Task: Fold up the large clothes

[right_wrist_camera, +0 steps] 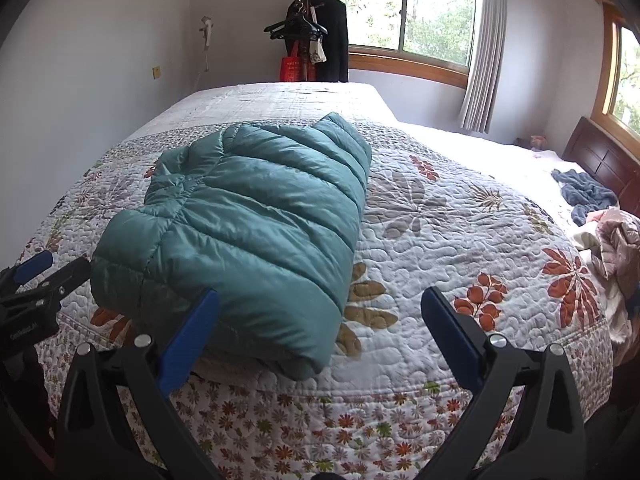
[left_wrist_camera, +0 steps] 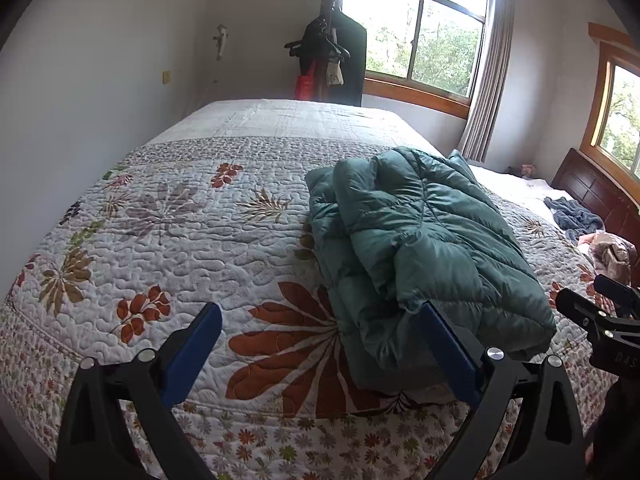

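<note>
Folded teal puffer jacket (right_wrist_camera: 244,216) on floral quilt (right_wrist_camera: 440,248), both grippers' jaws wide, empty, left view alone shows layered edges.

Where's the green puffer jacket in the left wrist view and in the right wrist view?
Left wrist view: puffer jacket lies folded right of centre on the quilt.
Right wrist view: puffer jacket lies left of centre on the quilt.
Shared landmark: coat rack by the window, top centre in both views.
</note>
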Available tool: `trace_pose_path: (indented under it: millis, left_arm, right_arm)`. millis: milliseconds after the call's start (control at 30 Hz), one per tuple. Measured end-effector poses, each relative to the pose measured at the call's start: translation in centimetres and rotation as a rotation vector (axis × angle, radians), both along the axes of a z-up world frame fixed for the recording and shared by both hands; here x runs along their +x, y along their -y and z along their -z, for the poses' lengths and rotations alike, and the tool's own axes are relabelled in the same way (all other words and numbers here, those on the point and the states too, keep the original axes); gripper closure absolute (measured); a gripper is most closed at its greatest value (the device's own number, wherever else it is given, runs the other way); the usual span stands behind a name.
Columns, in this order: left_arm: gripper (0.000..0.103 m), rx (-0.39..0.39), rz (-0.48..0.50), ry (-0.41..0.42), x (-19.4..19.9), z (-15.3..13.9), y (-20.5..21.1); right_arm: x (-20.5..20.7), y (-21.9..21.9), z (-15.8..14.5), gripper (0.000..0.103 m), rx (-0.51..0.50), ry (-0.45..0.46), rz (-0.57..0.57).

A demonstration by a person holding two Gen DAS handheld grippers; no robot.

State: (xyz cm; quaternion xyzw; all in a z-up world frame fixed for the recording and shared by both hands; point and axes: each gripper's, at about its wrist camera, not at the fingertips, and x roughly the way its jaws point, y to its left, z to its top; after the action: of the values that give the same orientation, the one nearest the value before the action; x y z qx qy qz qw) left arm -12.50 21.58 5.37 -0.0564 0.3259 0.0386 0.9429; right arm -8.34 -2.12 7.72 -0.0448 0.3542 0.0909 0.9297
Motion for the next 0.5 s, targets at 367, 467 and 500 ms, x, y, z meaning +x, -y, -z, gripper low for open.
trace_pose_path:
  millis: [367,467,500]
  left_arm:
    - [0.004,0.075,-0.035,-0.006,-1.7,0.4,2.0]
    - [0.004,0.086,-0.049,-0.008,-1.9,0.5,2.2]
    - [0.004,0.087,-0.05,-0.01,-2.0,0.6,2.2]
  right_arm:
    - [-1.2,1.4,0.9,0.003,0.025,-0.041,0.041]
    - [-1.6,1.7,1.3,0.003,0.022,-0.044,0.065]
    - [-1.6,1.8,1.5,0.003,0.016,-0.044,0.072]
